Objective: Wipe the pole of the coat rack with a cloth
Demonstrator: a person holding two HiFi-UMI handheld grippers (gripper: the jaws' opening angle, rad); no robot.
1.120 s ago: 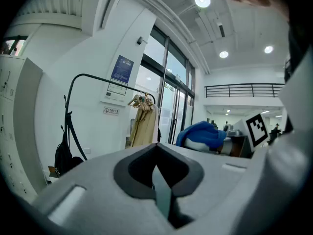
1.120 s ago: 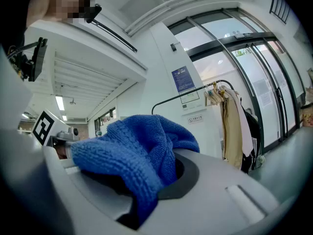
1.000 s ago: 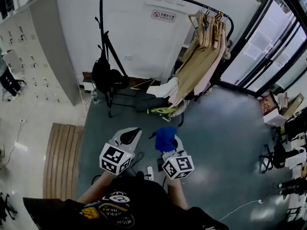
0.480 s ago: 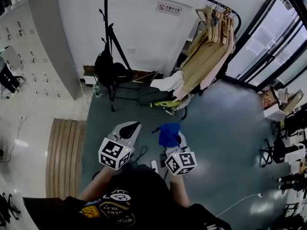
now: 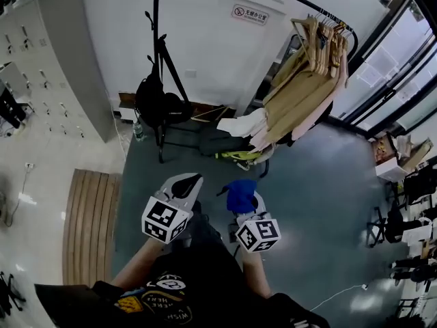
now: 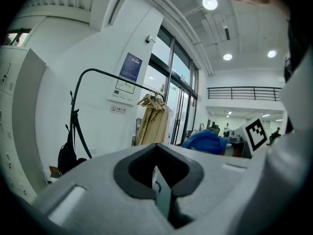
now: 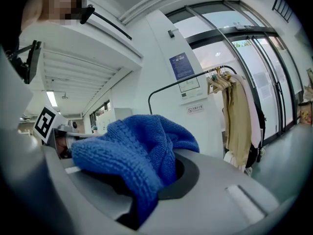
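The black coat rack stands against the white wall, with its upright pole at the left and a curved top bar. It also shows far off as the pole in the left gripper view and as the top bar in the right gripper view. My right gripper is shut on a bunched blue knitted cloth, which drapes over its jaws. My left gripper is shut with nothing in it. Both are held low in front of the person, well short of the rack.
Beige coats hang on wooden hangers at the rack's right end. A black bag hangs on a tripod stand by the pole. Clothes lie piled under the rack. Grey lockers stand left, glass doors right, and a slatted wooden board lies on the floor.
The rack and wall have slid up and to the right in the head view as the person steps closer. Both grippers keep their pose, with the cloth still held.
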